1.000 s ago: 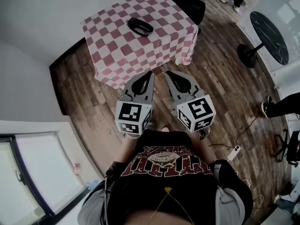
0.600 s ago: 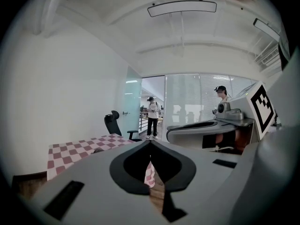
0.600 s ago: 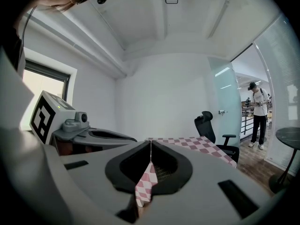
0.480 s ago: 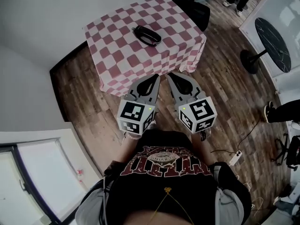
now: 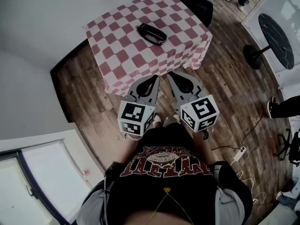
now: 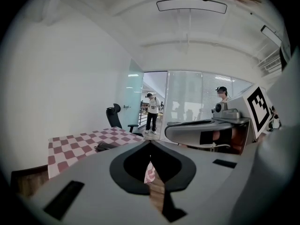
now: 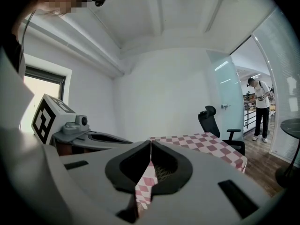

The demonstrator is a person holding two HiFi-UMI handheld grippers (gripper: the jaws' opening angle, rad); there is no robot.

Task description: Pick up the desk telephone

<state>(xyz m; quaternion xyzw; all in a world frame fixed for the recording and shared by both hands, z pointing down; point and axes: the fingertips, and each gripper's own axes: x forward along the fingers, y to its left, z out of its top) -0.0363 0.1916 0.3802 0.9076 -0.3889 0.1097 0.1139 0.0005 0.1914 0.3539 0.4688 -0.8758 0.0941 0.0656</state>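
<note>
A black desk telephone [image 5: 151, 33] lies on the red-and-white checked tablecloth of a square table [image 5: 117, 41]; the left gripper view also shows the telephone [image 6: 107, 146] small, at the left. My left gripper [image 5: 155, 78] and right gripper [image 5: 170, 75] are held side by side just short of the table's near edge, both shut and empty, their tips well apart from the telephone. In the right gripper view the table [image 7: 206, 142] stands ahead and the telephone is hidden.
A black office chair [image 5: 194, 3] stands behind the table. A white wall [image 5: 42, 13] runs along its left. A round dark side table [image 5: 276, 36] is at the right, with cables and a power strip [image 5: 239, 153] on the wooden floor. People stand far back [image 6: 152, 112].
Both grippers have come nearer to the table together: its near edge now sits just ahead of their tips, and the telephone appears lower and closer in the head view.
</note>
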